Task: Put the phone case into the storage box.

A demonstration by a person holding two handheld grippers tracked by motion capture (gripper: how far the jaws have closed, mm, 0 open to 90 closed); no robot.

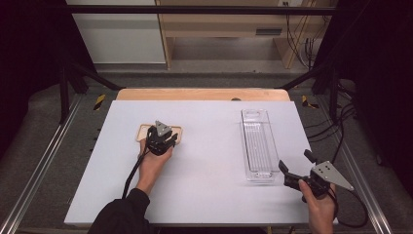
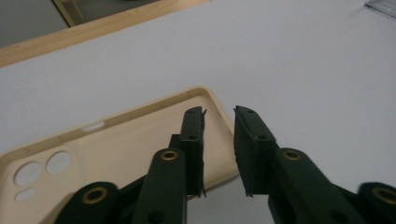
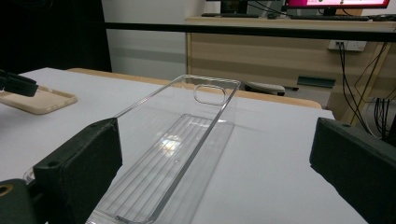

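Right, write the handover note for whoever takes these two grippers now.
Left gripper: jaws narrowed astride the right-hand rim of the beige phone case, one inside, one outside; a gap shows, so no firm grip yet.
Right gripper: jaws wide open, holding nothing, beside the near end of the clear tray.
Case lies flat at the table's left, tray at its right, apart.
Done: left gripper placed on the case.
Left: probably grip, lift, carry it to the tray.

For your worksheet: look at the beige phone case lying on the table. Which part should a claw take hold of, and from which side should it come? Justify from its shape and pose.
Grip the raised side wall of the phone case at the end away from its camera holes, coming from above: it lies flat, open side up, so only the thin rim offers opposing faces. The left claw already straddles that wall, one pad inside, one outside.
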